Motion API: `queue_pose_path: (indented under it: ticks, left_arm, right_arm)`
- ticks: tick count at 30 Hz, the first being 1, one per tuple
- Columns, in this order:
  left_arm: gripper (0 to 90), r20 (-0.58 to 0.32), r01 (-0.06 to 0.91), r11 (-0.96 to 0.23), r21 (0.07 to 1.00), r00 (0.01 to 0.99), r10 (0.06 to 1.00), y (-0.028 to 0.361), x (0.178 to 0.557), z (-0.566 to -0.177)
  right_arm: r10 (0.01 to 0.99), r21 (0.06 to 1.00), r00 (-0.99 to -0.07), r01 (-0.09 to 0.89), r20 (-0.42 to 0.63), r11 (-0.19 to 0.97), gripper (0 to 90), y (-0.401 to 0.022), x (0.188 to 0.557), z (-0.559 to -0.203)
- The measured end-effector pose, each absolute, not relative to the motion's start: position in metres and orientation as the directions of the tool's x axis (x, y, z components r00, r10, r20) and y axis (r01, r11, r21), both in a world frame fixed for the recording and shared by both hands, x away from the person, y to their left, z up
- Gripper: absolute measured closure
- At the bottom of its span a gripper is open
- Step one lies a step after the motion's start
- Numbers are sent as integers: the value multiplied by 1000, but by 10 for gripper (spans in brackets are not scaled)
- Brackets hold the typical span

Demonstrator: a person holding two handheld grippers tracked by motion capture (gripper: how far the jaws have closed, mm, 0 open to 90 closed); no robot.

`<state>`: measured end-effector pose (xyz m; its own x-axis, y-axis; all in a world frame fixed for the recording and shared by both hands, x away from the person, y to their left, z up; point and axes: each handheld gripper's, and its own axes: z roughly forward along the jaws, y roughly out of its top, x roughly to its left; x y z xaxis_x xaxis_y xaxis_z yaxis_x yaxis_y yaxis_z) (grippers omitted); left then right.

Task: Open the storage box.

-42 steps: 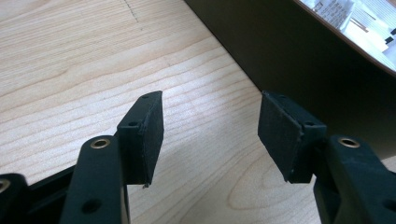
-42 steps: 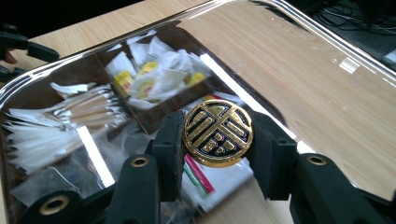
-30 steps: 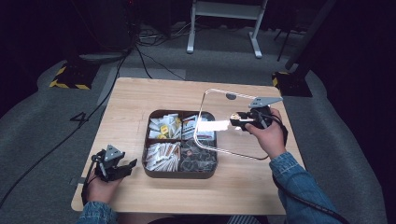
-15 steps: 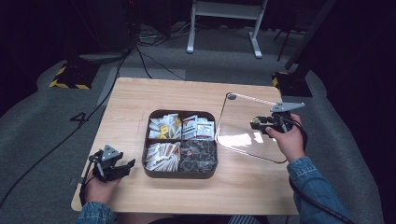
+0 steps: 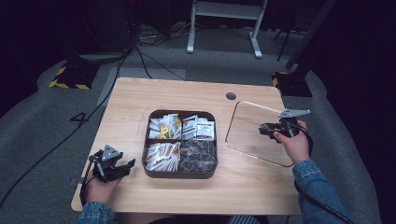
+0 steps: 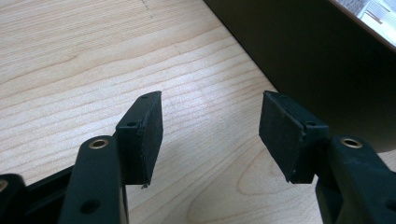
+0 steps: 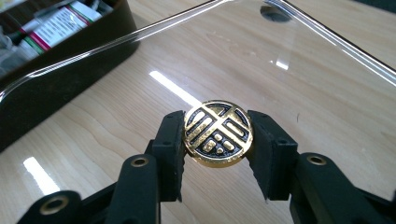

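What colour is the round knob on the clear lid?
Gold with black inlay, on the knob; the right gripper view shows it best.

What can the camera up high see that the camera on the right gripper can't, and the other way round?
High view alone: the whole table, the left gripper open beside the box, and all four compartments of the box.

Right gripper view alone: the gold and black pattern on the round knob, pinched between the two black jaws.

Both: the clear lid over the wood beside the box, the right gripper holding it, and sachets inside the box.
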<state>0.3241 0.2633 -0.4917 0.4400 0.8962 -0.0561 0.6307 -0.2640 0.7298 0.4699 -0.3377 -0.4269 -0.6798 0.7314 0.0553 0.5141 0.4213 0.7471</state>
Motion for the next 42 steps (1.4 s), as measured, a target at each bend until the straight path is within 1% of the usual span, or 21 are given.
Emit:
queue_pose_path:
  ticks: [17, 30, 34, 35, 36, 39, 42]
  left_arm:
    - [400, -64, 648, -266, 713, 438, 897, 261, 327, -496]
    - [400, -63, 651, -276, 707, 446, 893, 260, 327, -497]
    - [400, -62, 651, -279, 706, 449, 891, 260, 327, -497]
    - [400, -61, 651, -280, 706, 449, 891, 260, 327, -497]
    - [400, -61, 651, -279, 706, 449, 892, 260, 327, -497]
    - [400, -63, 651, -276, 707, 447, 893, 260, 327, -497]
    - [400, -63, 650, -277, 707, 448, 892, 260, 326, -497]
  right_arm:
    - [743, 713, -665, 553, 67, 431, 584, -342, 481, -469]
    - [753, 694, -654, 574, 70, 434, 583, -341, 485, -485]
    - [759, 698, -646, 580, 82, 419, 580, -342, 485, -486]
    - [763, 697, -641, 587, 88, 413, 563, -342, 485, -486]
    - [764, 707, -638, 584, 96, 399, 519, -343, 486, -486]
    - [767, 724, -635, 573, 95, 385, 474, -343, 484, -482]
    - [766, 738, -638, 556, 84, 382, 452, -343, 481, -477]
